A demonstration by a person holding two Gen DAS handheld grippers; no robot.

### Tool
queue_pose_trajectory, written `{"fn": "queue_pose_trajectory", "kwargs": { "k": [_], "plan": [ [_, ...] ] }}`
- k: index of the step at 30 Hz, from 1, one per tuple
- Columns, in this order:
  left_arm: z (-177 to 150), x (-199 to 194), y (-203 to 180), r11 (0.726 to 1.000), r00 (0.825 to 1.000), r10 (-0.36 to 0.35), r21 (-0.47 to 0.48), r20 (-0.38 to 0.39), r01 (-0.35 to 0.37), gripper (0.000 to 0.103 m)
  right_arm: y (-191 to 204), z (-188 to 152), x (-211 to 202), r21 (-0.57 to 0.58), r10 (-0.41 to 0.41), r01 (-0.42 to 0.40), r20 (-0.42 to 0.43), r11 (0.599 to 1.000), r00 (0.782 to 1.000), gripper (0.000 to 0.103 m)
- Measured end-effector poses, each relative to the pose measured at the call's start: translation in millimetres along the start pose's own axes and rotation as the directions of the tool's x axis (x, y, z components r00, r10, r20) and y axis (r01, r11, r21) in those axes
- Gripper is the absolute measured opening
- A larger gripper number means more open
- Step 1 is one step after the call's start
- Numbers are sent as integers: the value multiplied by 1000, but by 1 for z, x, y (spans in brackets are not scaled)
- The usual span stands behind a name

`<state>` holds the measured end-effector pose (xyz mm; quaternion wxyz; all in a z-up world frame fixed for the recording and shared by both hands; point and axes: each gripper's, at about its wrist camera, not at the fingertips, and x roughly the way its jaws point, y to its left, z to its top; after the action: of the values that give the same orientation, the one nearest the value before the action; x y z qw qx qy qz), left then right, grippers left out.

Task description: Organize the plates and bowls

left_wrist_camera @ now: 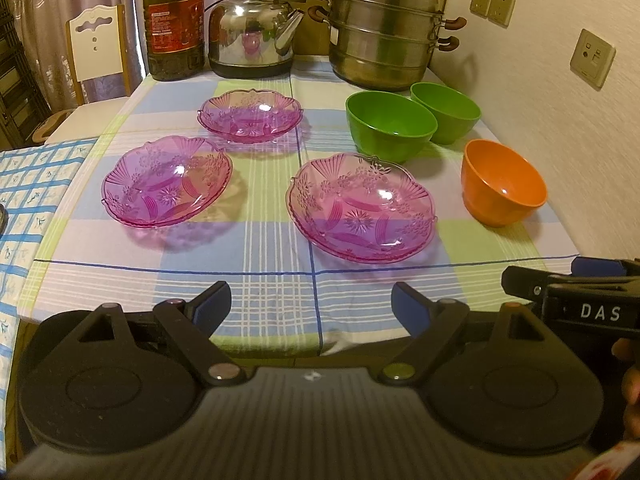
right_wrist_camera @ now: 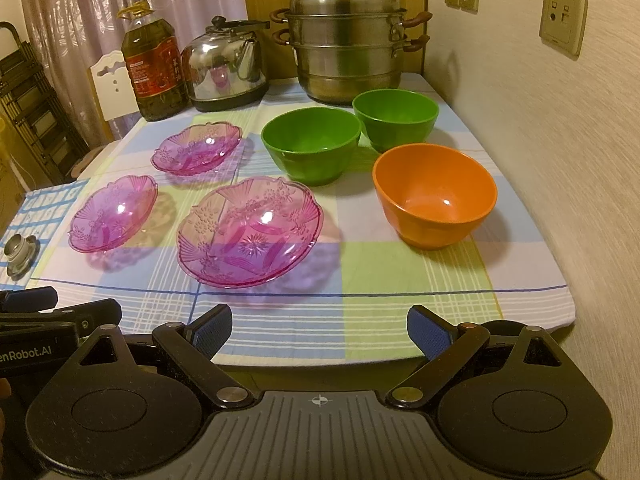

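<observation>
Left wrist view: the left gripper (left_wrist_camera: 311,303) hangs spread wide and empty over the near table edge. Ahead, from left to right on the checked cloth (left_wrist_camera: 276,280), lie three pink glass plates (left_wrist_camera: 166,181) (left_wrist_camera: 250,115) (left_wrist_camera: 360,206), then two green bowls (left_wrist_camera: 390,125) (left_wrist_camera: 446,112) touching, and an orange bowl (left_wrist_camera: 502,182). The right gripper (right_wrist_camera: 319,330) likewise gapes empty.

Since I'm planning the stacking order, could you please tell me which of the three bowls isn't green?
The orange bowl, standing nearest the grippers by the wall. The two green bowls sit behind it, nearer the steamer pot.
</observation>
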<state>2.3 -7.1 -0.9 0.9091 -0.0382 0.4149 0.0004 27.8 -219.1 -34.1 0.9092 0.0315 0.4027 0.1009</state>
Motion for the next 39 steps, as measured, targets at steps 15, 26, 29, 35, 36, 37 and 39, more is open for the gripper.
{"fn": "queue_pose_trajectory", "kwargs": {
  "k": [15, 26, 29, 35, 36, 37, 39],
  "plan": [
    [1, 0, 0, 1000, 1000, -8, -3, -1, 8, 85, 0, 0, 0, 0, -1, 1, 0, 1000, 1000, 94],
    [1, -1, 0, 1000, 1000, -10, -4, 0, 10, 85, 0, 0, 1, 0, -1, 1, -1, 1000, 1000, 94],
    [1, -1, 0, 1000, 1000, -9, -4, 1, 9, 85, -1, 0, 1, 1, -1, 1, -2, 1000, 1000, 94],
    [3, 1, 1, 1000, 1000, -9, -11, 1, 9, 85, 0, 0, 1, 1, 0, 0, -1, 1000, 1000, 94],
    [3, 1, 2, 1000, 1000, -8, -14, 1, 8, 85, 0, 0, 1, 2, 0, 0, -1, 1000, 1000, 94],
    [4, 3, 4, 1000, 1000, -6, -18, 2, 6, 85, 0, 0, 2, 4, 2, -2, -1, 1000, 1000, 94],
    [7, 5, 7, 1000, 1000, -4, -27, 3, 4, 85, -1, 0, 3, 6, 2, -2, -3, 1000, 1000, 94]
  ]
}}
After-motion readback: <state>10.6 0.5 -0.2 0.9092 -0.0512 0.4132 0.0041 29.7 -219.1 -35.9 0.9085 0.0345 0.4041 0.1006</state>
